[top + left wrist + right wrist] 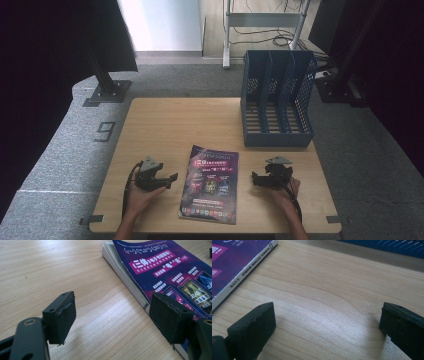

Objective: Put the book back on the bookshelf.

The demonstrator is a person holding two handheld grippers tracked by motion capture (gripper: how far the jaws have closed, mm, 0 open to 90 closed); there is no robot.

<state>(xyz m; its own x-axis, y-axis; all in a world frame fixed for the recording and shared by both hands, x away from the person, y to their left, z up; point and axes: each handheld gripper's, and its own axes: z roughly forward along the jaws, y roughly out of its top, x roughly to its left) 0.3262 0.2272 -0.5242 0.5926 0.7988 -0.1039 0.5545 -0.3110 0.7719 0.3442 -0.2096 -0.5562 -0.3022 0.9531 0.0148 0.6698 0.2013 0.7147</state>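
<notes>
Nearest the person, both hands rest low on the pale wooden worktop point(165, 120), one on each side of a thin purple-covered magazine point(210, 184) with a white spine. The left hand-held gripper point(170, 178) sits just beside the magazine's left long edge, its jaws pointing toward it and standing released with nothing between them. In the left gripper view, the page edges of the magazine point(155, 272) run close past one jaw, which seems to overlap the cover's edge, though whether it touches is hard to tell from this angle. The right hand-held gripper point(256, 179) lies a little farther from the magazine's right edge, jaws also spread wide and empty over bare wood. In the right gripper view, the spine of the magazine point(239, 265) crosses the upper left corner, apart from both jaws.

The magazine lies flat between the two grippers, its long axis running from the near edge of the worktop away from the person, tilted slightly. So each gripper faces a long side of it; the left one looks the nearer, and a pinch on the page edge there would be the likeliest first grip.

Farther back, right of centre, a blue perforated plastic file rack point(278, 100) with three upright slots stands well apart from the magazine, its slots empty.
</notes>
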